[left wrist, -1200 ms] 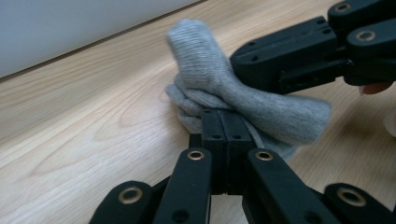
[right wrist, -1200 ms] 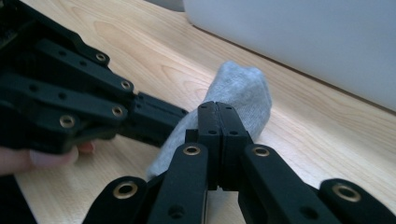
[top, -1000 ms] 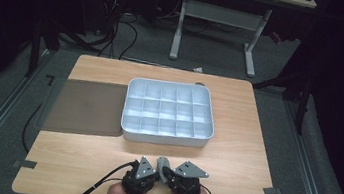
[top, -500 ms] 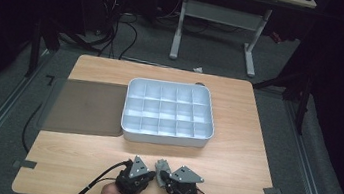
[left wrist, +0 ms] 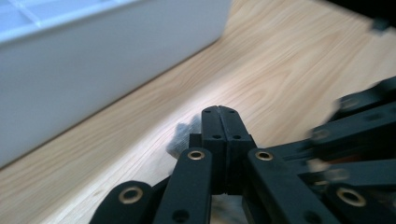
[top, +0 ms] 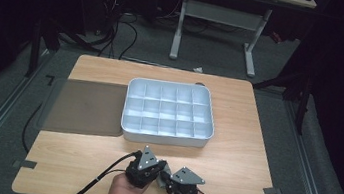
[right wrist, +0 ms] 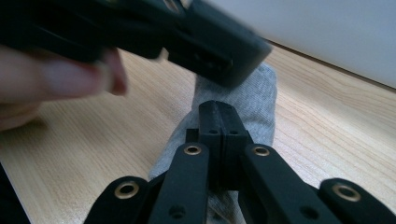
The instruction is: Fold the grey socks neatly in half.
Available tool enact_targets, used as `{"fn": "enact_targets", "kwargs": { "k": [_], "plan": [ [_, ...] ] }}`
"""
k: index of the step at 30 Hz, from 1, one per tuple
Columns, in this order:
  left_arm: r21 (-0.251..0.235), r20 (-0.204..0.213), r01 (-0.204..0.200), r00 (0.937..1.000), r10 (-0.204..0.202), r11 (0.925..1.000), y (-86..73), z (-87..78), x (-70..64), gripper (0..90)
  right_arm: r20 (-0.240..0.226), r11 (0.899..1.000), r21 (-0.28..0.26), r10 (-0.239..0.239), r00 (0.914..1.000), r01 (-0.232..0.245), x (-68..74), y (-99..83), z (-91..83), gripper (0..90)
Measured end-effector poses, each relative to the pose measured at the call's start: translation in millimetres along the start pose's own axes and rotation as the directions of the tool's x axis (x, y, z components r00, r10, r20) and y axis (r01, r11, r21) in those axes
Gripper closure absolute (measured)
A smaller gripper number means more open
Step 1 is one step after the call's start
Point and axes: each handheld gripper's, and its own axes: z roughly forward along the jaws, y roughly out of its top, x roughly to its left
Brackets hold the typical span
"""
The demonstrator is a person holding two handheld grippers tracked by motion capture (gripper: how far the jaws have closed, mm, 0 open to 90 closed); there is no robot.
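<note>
Both claws are clamped on one small grey sock [right wrist: 243, 105]: the right claw [right wrist: 219, 109] bites one end, the left claw [left wrist: 219, 114] the other, probably to stretch or fold it. It lies near the worktop's [top: 233, 155] front edge, just short of the empty white divided tray [top: 167, 114]

a light wood bench [top: 238, 151] sits in the middle of the frame. on it lie a white tray [top: 164, 137] with little boxes, a dark mat [top: 85, 107] at its left, and a small grey cloth [right wrist: 247, 100] near the bottom edge.
</note>
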Motion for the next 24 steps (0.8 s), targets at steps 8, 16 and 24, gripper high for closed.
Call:
{"fn": "enact_targets", "kwargs": {
  "k": [8, 16, 24],
  "plan": [
    [-0.002, -0.017, 0.003, 0.9999, -0.003, 1.0000, -4.4, 1.8, -0.1, 90.0, -0.018, 0.999, -0.004, 0.032, 0.9993, -0.032, -5.2, 2.2, -5.9, 85.9],
    [-0.006, -0.028, -0.022, 0.9994, 0.021, 0.9997, -5.3, 3.9, -2.8, 90.0, -0.016, 1.000, 0.010, 0.012, 0.9998, -0.012, 0.0, -5.5, -20.3, 83.0],
    [-0.042, -0.013, 0.001, 0.9999, -0.001, 0.9991, 1.1, -9.1, -12.6, 90.0, -0.034, 1.000, 0.028, 0.014, 0.9993, -0.013, -1.3, -4.9, -13.4, 84.4]
  ]
}}
